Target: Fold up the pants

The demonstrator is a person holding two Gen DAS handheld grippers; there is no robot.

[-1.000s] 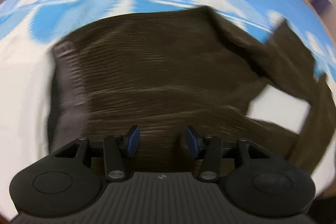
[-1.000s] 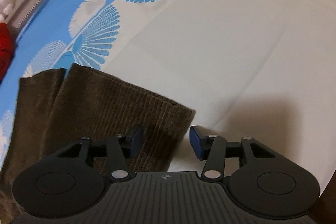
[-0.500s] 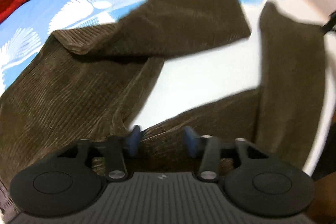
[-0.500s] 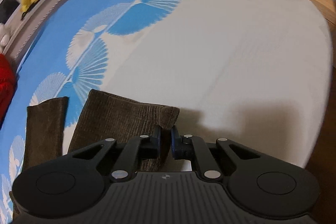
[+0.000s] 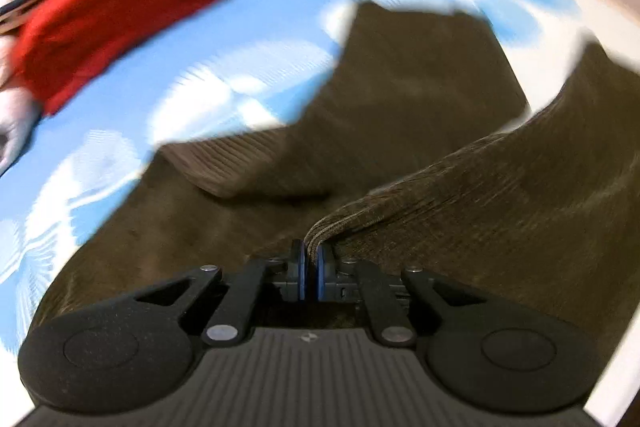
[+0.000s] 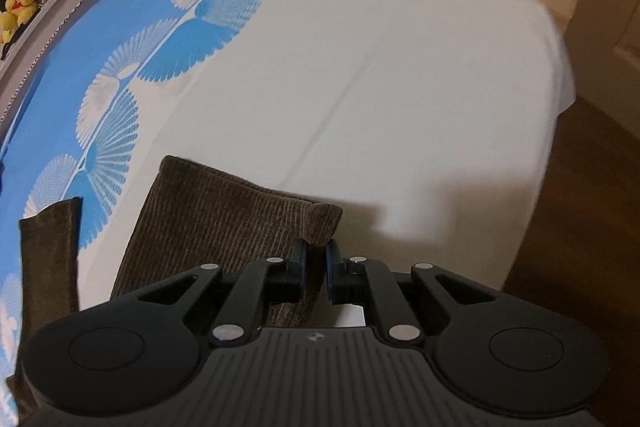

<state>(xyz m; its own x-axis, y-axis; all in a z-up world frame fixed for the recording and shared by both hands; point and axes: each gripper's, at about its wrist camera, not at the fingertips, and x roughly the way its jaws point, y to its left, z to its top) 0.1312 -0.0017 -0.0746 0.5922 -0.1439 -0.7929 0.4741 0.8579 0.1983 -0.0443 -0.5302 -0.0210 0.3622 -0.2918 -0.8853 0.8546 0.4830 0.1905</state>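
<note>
Two claws: both clamped on cloth.
Pants: brown corduroy, spread on the bed; one leg lifted off it.
Handling: judged soft, limp, fairly heavy; take hold at hems and seam edges.
Left claw: pinched tight on a raised fabric ridge.
Right claw: nearly closed, gripping the cuff corner.

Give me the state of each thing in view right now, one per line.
left gripper: shut on a raised ridge of the pants.
right gripper: shut on a leg cuff corner.
pants: brown corduroy, unfolded, legs apart.
red cloth: bunched on the bed, untouched.
bed sheet: spread flat.
</note>
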